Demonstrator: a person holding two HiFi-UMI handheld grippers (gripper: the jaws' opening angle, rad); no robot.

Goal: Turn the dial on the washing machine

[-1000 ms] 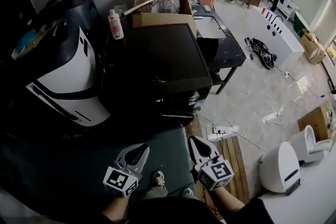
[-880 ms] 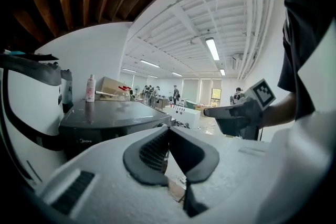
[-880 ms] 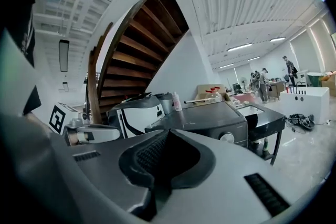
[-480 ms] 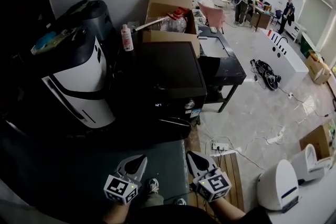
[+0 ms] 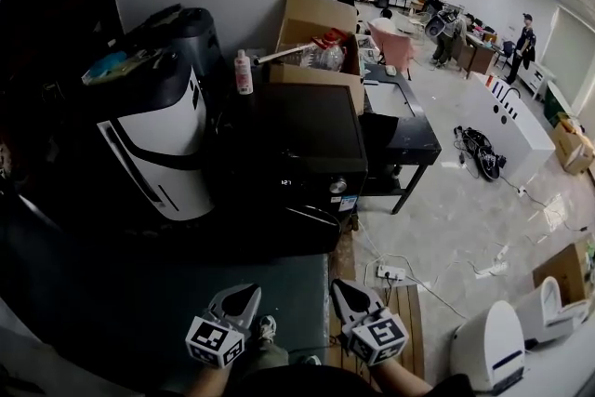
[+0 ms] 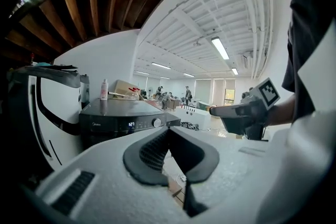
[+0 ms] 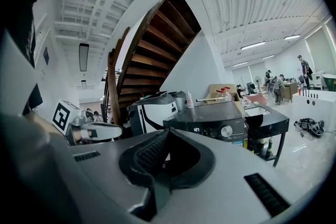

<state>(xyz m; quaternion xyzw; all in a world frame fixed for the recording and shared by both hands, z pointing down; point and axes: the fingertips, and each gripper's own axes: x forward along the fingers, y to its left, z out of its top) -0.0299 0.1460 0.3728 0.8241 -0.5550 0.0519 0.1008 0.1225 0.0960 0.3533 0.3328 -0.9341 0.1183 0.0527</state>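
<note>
The big black washing machine [image 5: 311, 130] stands by the wall, well away from both tools. Down low, the left gripper [image 5: 244, 297] and the right gripper [image 5: 349, 293] point toward it. Each is squeezed tight with nothing inside. The little round dial [image 5: 337, 186] sits on the machine's front panel, untouched.

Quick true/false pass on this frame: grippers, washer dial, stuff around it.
1. The left gripper and the right gripper are both shut and empty. True.
2. The right gripper touches the dial. False: both are well short of the washing machine.
3. The washing machine's display is lit. True.
4. The bottle lies on the floor. False: it stands upright by the cardboard box, at the washing machine's back.
</note>
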